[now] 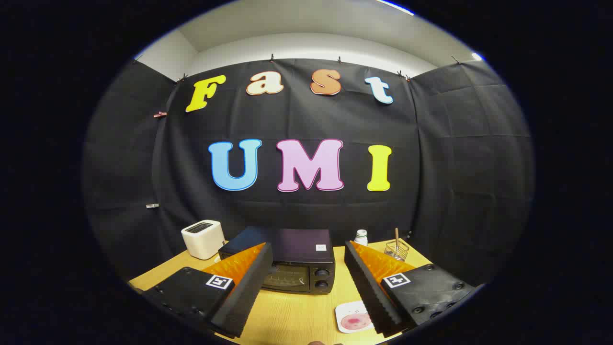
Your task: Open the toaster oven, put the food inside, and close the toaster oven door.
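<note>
My gripper (309, 251) fingers spread wide apart, holding nothing, above the wooden table (297, 316). Between them, by the right finger, a small white plate (346, 314) with pinkish food (357, 322) on it. Beyond the fingertips sits the dark toaster oven (292, 261), door closed, two knobs at its right. Further back: white toaster (202, 238) left, white bottle (360, 236) and wire holder (396, 249) right.
</note>
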The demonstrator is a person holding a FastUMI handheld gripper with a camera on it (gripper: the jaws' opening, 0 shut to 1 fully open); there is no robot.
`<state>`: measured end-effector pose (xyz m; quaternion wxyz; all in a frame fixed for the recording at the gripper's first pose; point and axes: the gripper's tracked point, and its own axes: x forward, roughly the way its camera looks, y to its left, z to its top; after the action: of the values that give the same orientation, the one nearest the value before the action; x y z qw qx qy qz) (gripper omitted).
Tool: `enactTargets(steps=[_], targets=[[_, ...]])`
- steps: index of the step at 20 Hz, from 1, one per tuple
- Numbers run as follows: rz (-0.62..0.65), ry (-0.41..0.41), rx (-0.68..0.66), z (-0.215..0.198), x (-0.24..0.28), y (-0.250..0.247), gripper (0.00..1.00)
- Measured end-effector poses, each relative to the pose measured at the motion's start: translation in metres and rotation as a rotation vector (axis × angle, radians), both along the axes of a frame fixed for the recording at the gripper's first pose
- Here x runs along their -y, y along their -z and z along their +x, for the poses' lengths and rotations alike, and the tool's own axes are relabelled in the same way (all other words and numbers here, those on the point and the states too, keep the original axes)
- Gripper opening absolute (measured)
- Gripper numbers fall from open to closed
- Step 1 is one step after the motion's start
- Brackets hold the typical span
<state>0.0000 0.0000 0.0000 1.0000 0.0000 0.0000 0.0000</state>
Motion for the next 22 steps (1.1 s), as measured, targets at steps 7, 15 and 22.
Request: enactTargets(steps=[7, 15, 22], targets=[[-0.019, -0.023, -0.008, -0.001, -0.009, 0.006, 0.98], [0.002, -0.027, -0.026, 0.01, -0.017, 0.01, 0.98], [-0.009, -0.022, -0.025, 0.003, -0.012, 0.01, 0.98]])
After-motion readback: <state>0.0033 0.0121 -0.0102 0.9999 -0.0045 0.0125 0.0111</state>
